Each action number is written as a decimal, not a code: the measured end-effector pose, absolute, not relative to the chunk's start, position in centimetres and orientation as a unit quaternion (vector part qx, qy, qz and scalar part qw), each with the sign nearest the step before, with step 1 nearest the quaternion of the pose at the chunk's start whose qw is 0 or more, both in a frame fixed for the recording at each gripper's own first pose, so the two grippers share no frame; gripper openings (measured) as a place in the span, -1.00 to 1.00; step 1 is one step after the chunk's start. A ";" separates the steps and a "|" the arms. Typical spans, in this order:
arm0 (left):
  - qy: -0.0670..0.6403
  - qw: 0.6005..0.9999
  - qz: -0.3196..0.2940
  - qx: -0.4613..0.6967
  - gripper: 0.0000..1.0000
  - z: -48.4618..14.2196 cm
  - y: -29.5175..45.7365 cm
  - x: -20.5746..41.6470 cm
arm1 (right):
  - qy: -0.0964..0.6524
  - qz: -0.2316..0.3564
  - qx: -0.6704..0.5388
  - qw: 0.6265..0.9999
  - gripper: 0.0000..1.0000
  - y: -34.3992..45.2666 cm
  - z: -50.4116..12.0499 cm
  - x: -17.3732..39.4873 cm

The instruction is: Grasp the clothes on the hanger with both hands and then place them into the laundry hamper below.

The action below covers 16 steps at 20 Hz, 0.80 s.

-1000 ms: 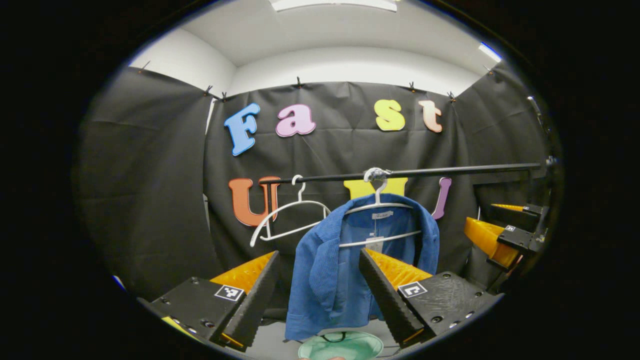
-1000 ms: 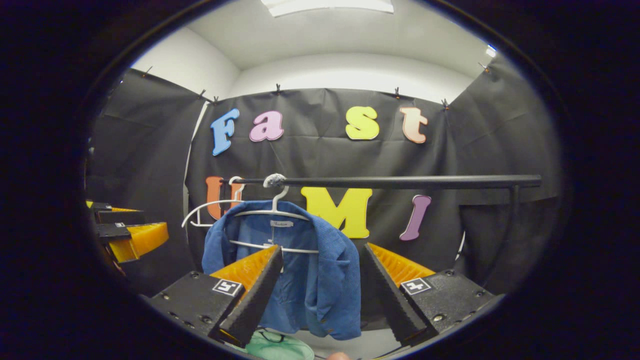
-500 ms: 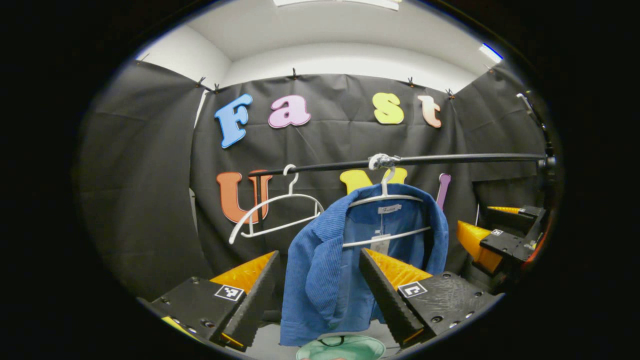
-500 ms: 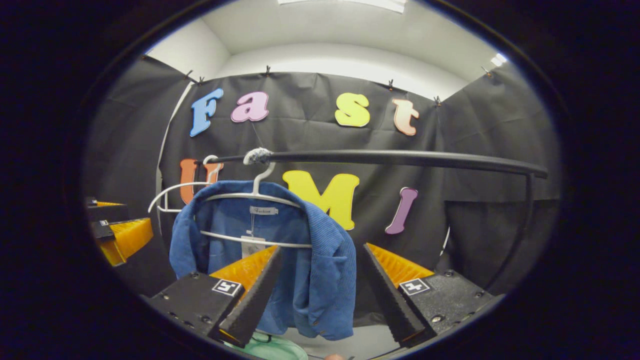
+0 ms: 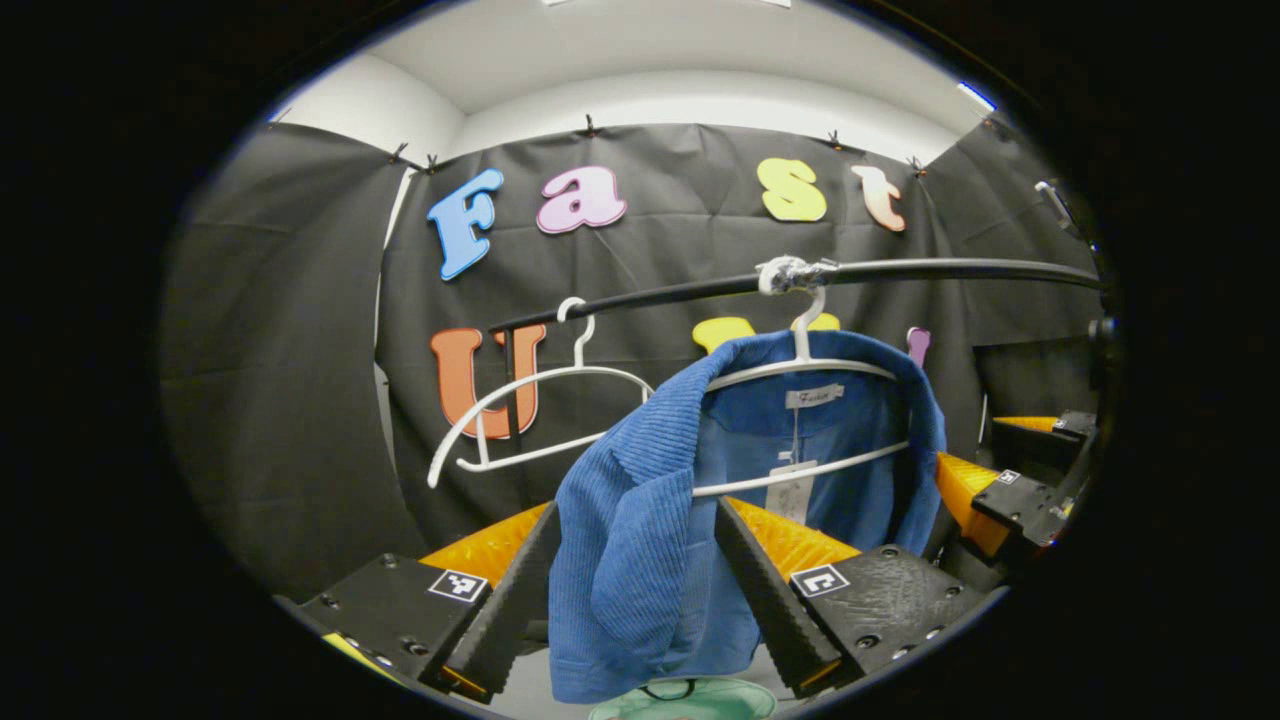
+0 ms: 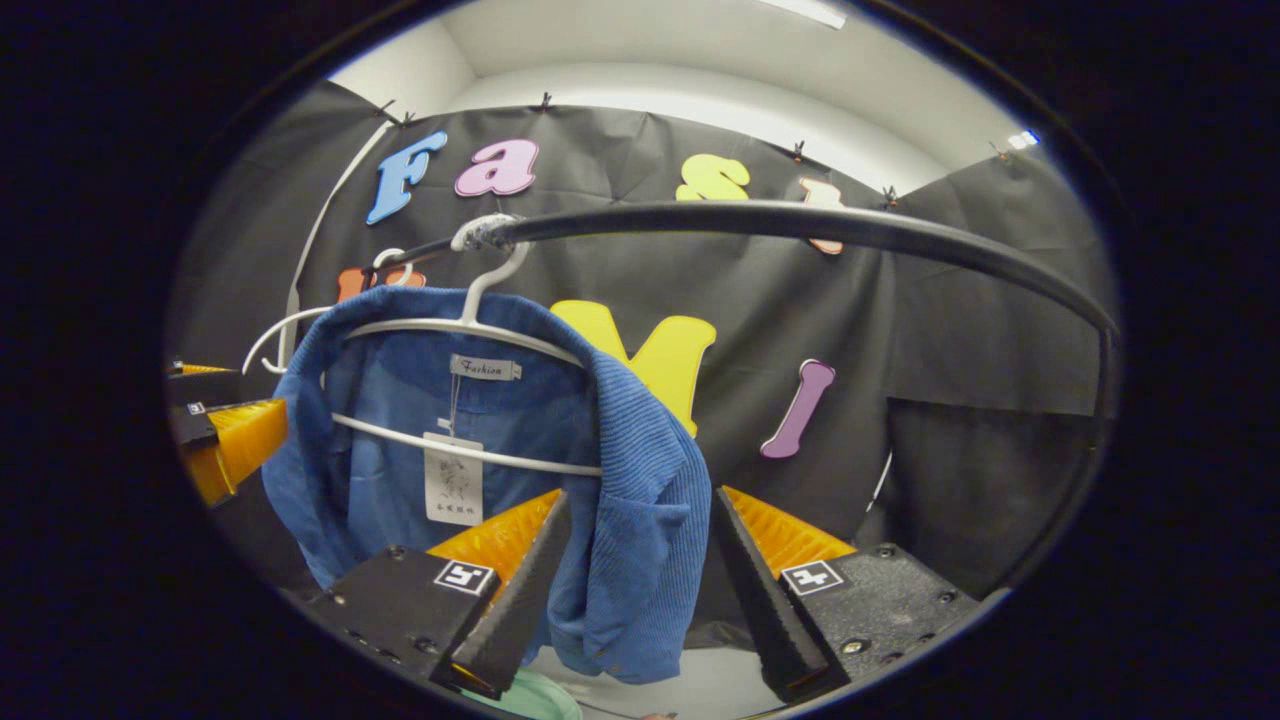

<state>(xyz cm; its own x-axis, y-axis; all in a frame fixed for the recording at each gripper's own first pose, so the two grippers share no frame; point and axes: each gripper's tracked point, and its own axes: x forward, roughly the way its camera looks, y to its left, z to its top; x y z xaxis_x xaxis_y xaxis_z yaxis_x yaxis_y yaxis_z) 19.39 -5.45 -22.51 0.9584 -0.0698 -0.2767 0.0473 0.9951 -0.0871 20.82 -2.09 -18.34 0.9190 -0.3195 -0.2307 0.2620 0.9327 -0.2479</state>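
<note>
- blue jacket [image 5: 640, 540] on white hanger [image 5: 800, 370]: soft, light, ribbed; i judge each front panel below the hanger the place to pinch.
- left gripper [image 5: 632, 590], right gripper [image 6: 632, 575]: jaws wide, straddling those panels.
- hamper [image 5: 690, 700]: under the jacket.

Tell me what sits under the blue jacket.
Below the blue jacket a pale green hamper rim peeks out; the jacket's hem and the gripper fingers cover the rest.

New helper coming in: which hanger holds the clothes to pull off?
Find the black rail across the booth. Two white hangers hang from it: the bare hanger sits near its end, while the loaded hanger beside it carries the blue ribbed jacket.
</note>
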 end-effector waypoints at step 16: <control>0.178 0.983 0.026 -0.024 0.42 -25.8 -6.7 24.0 | 0.126 -0.139 -0.175 0.966 0.18 -4.9 -21.0 25.6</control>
